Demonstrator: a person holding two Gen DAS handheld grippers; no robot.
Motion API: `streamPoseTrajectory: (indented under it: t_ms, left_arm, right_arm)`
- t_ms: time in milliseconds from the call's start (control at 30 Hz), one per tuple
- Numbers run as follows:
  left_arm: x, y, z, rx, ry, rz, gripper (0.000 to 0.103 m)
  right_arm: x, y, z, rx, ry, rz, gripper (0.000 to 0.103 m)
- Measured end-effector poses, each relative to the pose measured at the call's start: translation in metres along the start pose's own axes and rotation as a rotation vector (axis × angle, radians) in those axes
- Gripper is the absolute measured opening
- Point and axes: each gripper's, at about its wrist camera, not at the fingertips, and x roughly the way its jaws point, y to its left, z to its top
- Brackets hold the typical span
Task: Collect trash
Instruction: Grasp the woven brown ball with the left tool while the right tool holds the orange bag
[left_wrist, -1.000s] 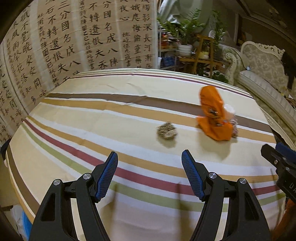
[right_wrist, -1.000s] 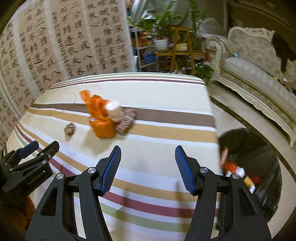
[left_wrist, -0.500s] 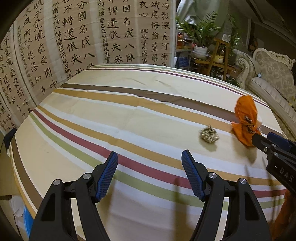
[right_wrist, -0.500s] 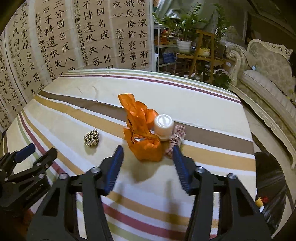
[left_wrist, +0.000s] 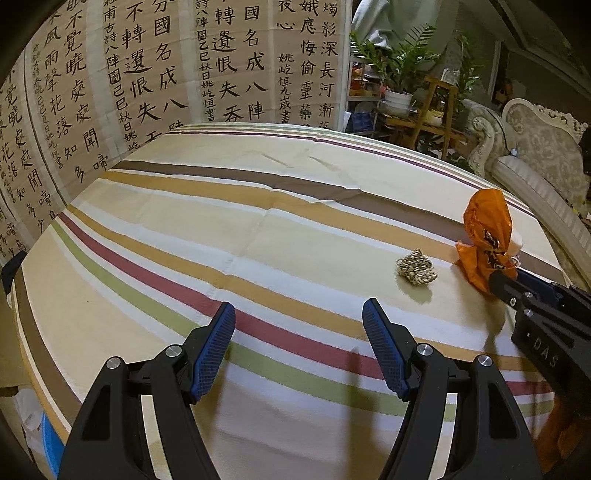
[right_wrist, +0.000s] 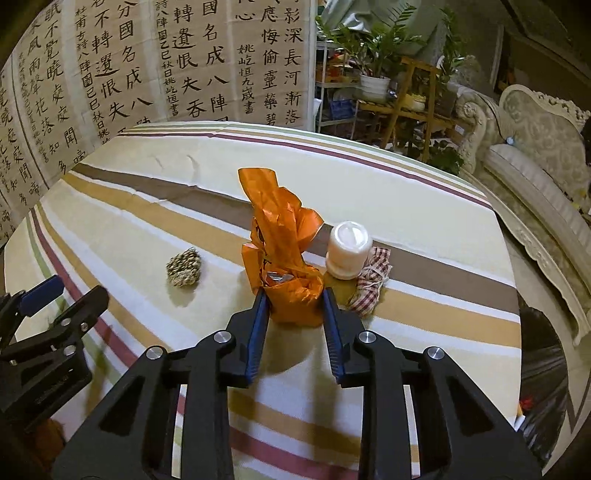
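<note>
The crumpled orange plastic wrapper (right_wrist: 291, 273) is pinched at its base by the right tool (right_wrist: 293, 295), whose jaws have just been closing. The left tool (left_wrist: 298, 314) is held open over the striped worktop (left_wrist: 221, 236), nothing between its pads.

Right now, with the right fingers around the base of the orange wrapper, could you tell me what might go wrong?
The right gripper, whose fingers have just been closing, pinches only the crinkly base of the orange wrapper, so it may slip. The white jar and checked bundle stand close beside it and could be knocked.
</note>
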Motion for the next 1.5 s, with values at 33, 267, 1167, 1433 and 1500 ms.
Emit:
streamPoseTrajectory:
  t_ms: [33,267,1167,1433,1500]
  left_arm:
    - [0.0,-0.002,0.0,0.002,0.0,-0.002,0.069]
    - [0.0,-0.013,0.0,0.018,0.001,-0.009,0.069]
    - [0.024,-0.062,0.014,0.08,0.04,-0.013,0.069]
    - [0.039,-0.069,0.025,0.094,0.066,-0.039,0.052]
    - [0.038,-0.07,0.025,0.104,0.057,-0.045,0.042]
  right_arm:
    - [-0.002,0.001,-0.001,0.0,-0.002,0.002,0.028]
    - [-0.026,-0.007,-0.005,0.021,-0.042,0.015,0.028]
    - [-0.037,-0.104,-0.038,0.204,-0.044,-0.09,0.028]
    - [-0.027,-0.114,-0.042,0.218,-0.029,-0.083,0.028]
    - [-0.027,-0.115,-0.041,0.219,-0.029,-0.081,0.028]
